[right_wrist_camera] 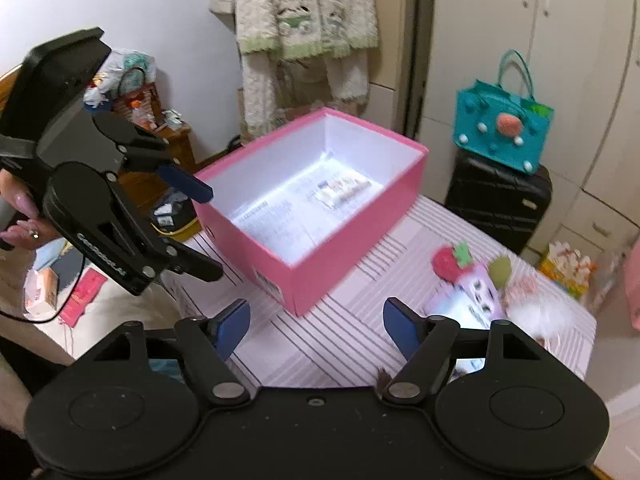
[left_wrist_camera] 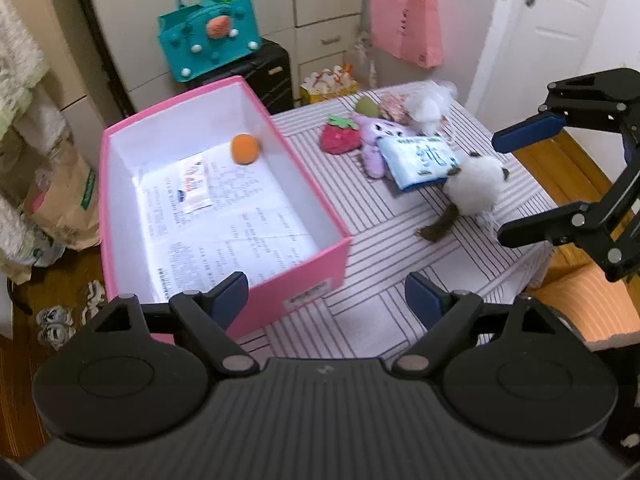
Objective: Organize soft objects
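Beyond left claw [left_wrist_camera: 326, 296], released and empty: pink box [left_wrist_camera: 304, 276] holding orange ball [left_wrist_camera: 245, 149]; right claw [right_wrist_camera: 316, 326] released.

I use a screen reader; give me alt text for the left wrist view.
A pink box on a striped table holds an orange ball, with soft toys piled beside it. The left hand-held gripper is open and empty in the foreground.

Soft indoor light, fisheye-bent edges, perhaps slight motion blur.
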A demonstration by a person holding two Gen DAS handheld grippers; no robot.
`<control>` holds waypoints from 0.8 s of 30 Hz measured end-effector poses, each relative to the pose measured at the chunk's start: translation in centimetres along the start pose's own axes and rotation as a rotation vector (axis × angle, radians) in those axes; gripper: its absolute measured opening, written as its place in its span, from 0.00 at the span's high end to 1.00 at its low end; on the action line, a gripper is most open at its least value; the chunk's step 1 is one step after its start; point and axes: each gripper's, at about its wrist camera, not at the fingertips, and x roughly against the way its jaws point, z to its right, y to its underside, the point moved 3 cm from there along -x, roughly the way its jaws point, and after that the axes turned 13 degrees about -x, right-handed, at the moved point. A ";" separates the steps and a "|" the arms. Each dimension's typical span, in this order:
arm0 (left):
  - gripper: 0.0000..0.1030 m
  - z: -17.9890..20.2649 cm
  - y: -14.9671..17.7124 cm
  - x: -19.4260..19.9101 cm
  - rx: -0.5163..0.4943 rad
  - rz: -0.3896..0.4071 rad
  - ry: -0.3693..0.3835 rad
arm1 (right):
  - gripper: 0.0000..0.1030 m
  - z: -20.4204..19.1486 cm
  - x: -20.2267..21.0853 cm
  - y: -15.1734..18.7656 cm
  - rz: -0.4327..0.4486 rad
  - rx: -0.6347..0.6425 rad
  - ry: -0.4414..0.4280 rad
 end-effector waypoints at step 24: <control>0.23 5.4 -7.3 -9.0 -0.006 0.112 0.164 | 0.22 14.8 -1.2 4.9 0.060 -0.254 0.065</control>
